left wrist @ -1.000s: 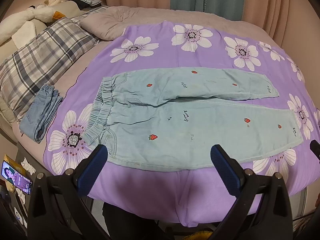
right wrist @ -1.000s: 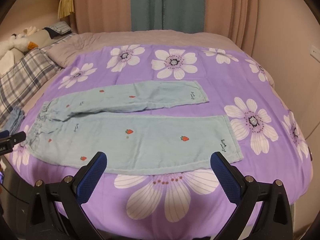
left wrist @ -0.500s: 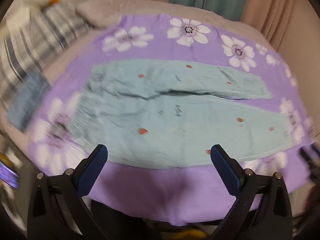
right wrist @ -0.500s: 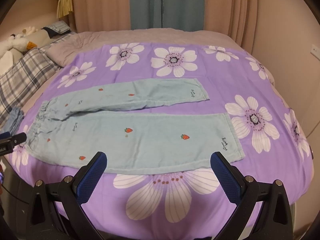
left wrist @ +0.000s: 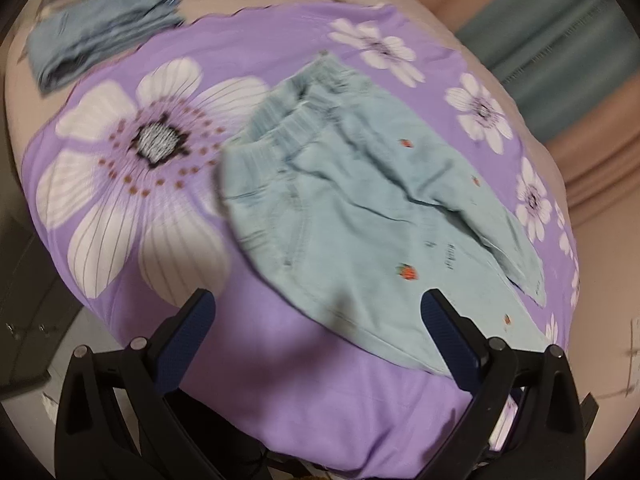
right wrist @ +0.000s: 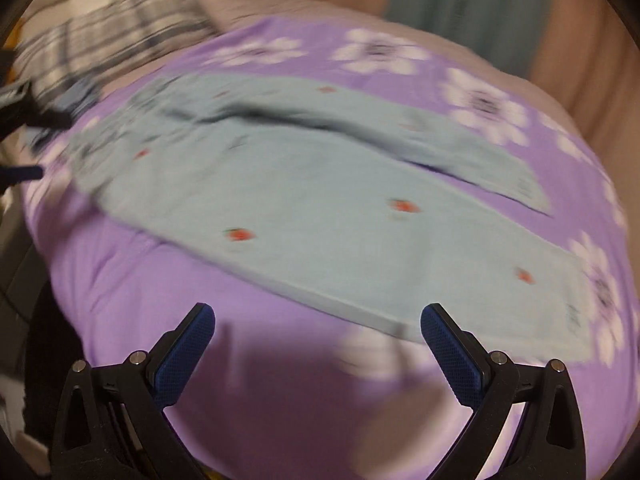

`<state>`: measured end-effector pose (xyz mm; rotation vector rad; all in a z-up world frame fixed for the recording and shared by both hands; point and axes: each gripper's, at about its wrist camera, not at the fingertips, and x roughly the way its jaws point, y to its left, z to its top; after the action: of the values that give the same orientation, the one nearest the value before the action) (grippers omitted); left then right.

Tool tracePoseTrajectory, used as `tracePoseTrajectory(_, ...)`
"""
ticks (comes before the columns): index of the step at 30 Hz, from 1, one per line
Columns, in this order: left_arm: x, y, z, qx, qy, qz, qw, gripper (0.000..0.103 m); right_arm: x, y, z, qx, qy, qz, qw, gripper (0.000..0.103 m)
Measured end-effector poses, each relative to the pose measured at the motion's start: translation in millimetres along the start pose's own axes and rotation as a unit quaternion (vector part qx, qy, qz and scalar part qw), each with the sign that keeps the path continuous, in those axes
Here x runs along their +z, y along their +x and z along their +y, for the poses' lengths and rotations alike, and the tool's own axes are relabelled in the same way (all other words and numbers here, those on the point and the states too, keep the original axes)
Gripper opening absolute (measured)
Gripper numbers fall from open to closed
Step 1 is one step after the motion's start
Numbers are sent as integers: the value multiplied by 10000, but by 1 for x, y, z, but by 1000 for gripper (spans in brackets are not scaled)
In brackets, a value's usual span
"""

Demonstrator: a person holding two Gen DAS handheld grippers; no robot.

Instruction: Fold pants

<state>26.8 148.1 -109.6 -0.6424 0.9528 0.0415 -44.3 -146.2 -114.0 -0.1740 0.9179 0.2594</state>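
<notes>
Pants (left wrist: 360, 216) lie flat & unfolded on purple floral bedspread (left wrist: 256, 60), waistband toward left side, both legs stretched out side by side toward the right; far leg a bit rumpled/overlapping near the crotch. In right wrist view the same pants (right wrist: 320, 208) span most of the bed, near hem at right edge. No fold made yet, so task looks at the very start: lengthwise leg-over-leg fold plus crosswise fold(s) all left to do.

Left gripper (left wrist: 318, 314) jaws spread wide, nothing between them, hovering above near edge of pants by the waist/hip end. Right gripper (right wrist: 318, 326) likewise wide apart, empty, above near leg edge. Neither touches fabric as far as visible. Both views motion-blurred, fine detail unclear.

Another folded denim piece (left wrist: 100, 44) sits off to the side near plaid pillow (right wrist: 120, 36), prob already done.
</notes>
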Motion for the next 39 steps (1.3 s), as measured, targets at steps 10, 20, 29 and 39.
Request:
tracePoseTrajectory(10,21,30,23,252,-473,-46,9986,96,-3,43,53,21,-1733,-749,9820,76)
tracePoseTrajectory(20,39,33,35,688,-266,-136,9972,24,15,52,70,153,-1816,-977,9784,23)
tracePoseTrajectory(29,19,8,49,681,-336,-38,9971,29,6,43,81,95,-2271,-905,9696,10)
tracePoseTrajectory(39,9,-27,-5,658,980,-552,9915,57,32,27,15,1067,-222,-689,9916,14)
